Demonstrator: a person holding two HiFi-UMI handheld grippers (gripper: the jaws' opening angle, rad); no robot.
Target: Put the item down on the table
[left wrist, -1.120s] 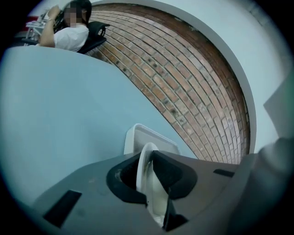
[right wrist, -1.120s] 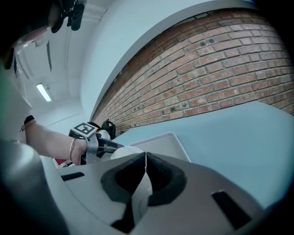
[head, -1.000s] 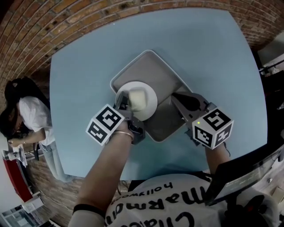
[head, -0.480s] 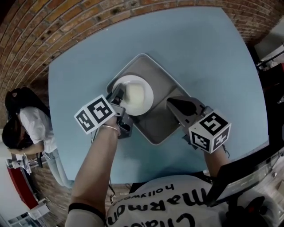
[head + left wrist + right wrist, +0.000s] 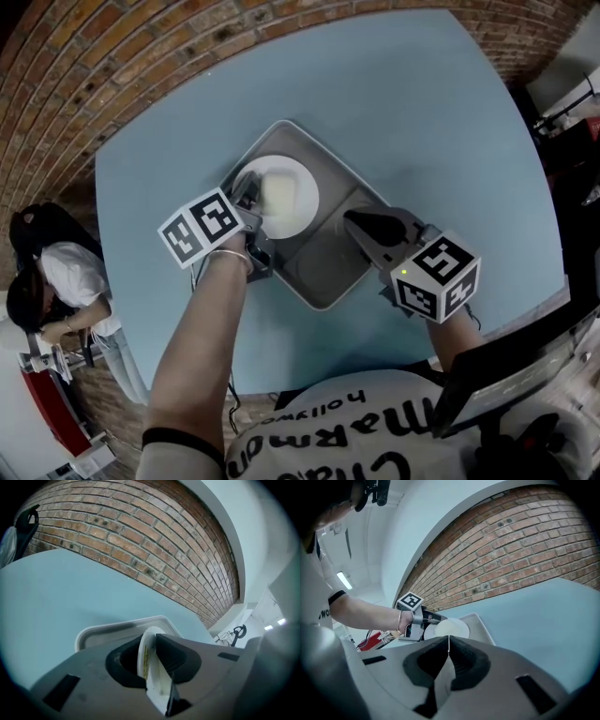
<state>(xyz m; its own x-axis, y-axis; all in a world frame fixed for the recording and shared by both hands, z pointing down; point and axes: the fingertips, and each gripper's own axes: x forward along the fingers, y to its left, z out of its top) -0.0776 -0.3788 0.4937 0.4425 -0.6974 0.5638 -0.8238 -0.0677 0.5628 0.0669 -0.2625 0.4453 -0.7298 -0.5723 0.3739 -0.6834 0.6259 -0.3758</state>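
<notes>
A grey tray (image 5: 328,255) lies in the middle of the round blue table (image 5: 427,112). Over its left half is a white plate (image 5: 298,208) with a pale lump of food (image 5: 277,192) on it. My left gripper (image 5: 247,201) is shut on the plate's left rim; the rim (image 5: 152,667) runs between its jaws in the left gripper view, with the tray (image 5: 117,627) behind. My right gripper (image 5: 364,225) is shut on the tray's right edge, a thin grey sheet (image 5: 445,672) between its jaws. The right gripper view also shows the plate (image 5: 452,629) and the left gripper (image 5: 425,619).
A person (image 5: 56,272) stands off the table's left side on the brick floor (image 5: 84,56), with a red object (image 5: 37,398) nearby. Dark equipment (image 5: 572,103) sits past the table's right edge. Bare blue tabletop surrounds the tray on all sides.
My left gripper and the plate have shifted slightly left and away over the tray. The right gripper has stayed on the tray's edge.
</notes>
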